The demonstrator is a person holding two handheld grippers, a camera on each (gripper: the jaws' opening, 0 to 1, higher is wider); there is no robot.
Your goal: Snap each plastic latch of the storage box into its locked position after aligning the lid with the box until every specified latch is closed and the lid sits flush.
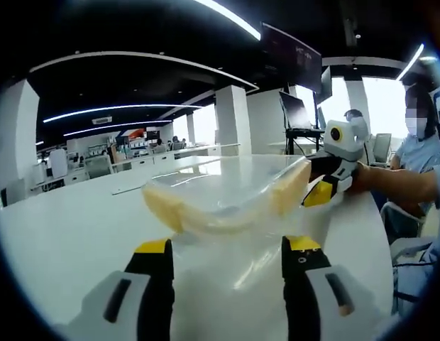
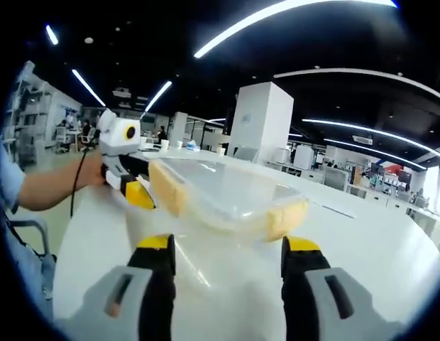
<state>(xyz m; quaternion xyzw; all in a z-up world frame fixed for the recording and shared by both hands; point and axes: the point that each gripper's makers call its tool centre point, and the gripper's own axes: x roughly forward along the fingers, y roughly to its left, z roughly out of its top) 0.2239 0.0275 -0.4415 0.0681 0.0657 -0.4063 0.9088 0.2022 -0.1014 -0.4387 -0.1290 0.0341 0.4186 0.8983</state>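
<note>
A clear plastic storage box [image 1: 227, 195] with its lid on lies on the white table [image 1: 71, 234], with a pale yellow latch [image 1: 163, 207] at its left end and another [image 1: 291, 188] at its right end. My left gripper [image 1: 227, 249] stands open just in front of the box's near side. The right gripper [image 1: 321, 190] comes in from the right, next to the right-end latch. In the right gripper view, the same box [image 2: 220, 190] lies ahead of my open right gripper [image 2: 228, 247]. There the left gripper [image 2: 137, 192] sits beside the left-end latch [image 2: 167, 186].
The table [image 2: 376, 256] stretches wide and bare around the box. A person's arm [image 1: 401, 181] holds the right gripper, and an arm [image 2: 50, 188] holds the left one. Chairs [image 1: 408, 241], monitors [image 1: 297, 110] and pillars [image 2: 259, 121] stand beyond the table's edge.
</note>
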